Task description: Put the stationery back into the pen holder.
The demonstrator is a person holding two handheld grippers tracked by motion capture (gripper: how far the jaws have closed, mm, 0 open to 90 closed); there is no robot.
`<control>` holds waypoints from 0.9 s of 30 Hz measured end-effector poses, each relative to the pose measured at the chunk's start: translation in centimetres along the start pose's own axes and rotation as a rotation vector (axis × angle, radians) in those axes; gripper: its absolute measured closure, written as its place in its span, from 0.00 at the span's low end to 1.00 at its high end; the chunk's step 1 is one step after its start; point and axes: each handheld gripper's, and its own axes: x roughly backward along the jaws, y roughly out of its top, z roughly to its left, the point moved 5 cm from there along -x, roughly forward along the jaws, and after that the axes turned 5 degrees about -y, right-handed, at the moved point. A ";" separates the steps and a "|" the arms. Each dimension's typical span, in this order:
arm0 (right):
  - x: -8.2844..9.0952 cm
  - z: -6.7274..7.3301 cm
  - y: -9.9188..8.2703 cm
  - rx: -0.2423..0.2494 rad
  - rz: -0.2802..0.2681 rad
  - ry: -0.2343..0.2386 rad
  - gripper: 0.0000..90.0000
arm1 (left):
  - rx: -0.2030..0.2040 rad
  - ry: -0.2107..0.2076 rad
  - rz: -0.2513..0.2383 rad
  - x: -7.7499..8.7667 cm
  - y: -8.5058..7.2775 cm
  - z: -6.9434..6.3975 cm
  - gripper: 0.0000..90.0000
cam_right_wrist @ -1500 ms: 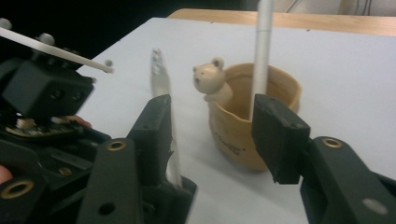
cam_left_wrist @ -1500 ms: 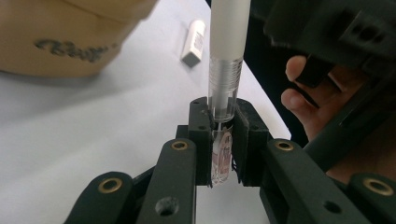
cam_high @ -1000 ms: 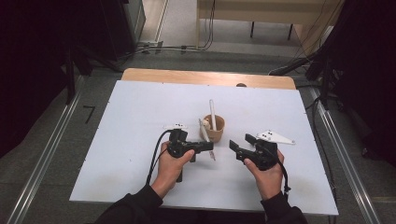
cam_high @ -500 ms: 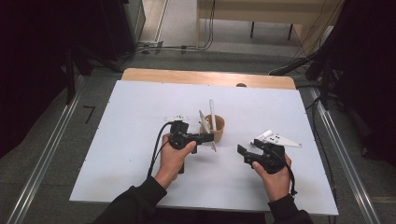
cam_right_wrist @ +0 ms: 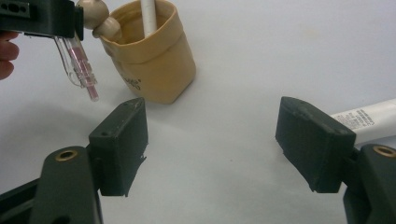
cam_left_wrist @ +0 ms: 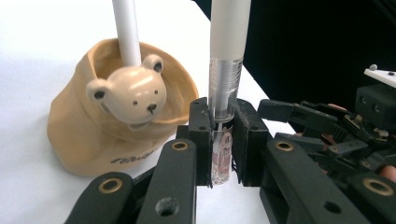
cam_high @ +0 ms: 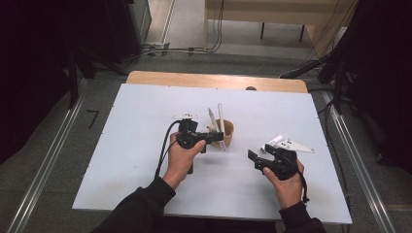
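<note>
Bright table, dark surroundings (close-ups soft)

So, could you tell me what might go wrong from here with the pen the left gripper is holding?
1. The left gripper clamps the pen only at its clear lower end, so the long white barrel could pivot or slip.
2. The bear-faced pen holder looks soft and already has a white pen standing in it; a careless insertion might knock that pen or tip the holder.
3. The right gripper is open and off the holder, so nothing steadies it.

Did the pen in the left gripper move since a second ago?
Yes. The pen in the left gripper has gone up and toward the bear pot, which stayed put; it now stands upright beside it.
</note>
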 end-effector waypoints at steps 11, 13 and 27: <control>0.1 -0.1 0.0 -0.002 -0.004 -0.003 0.27 | 0.001 0.010 -0.003 -0.2 1.4 0.3 0.89; 0.0 -0.1 0.0 0.000 0.002 -0.007 0.27 | 0.003 0.012 -0.004 -0.2 1.6 0.3 0.89; 0.0 -0.1 0.0 -0.002 0.001 -0.005 0.27 | 0.009 0.009 -0.033 -0.4 2.8 0.3 0.89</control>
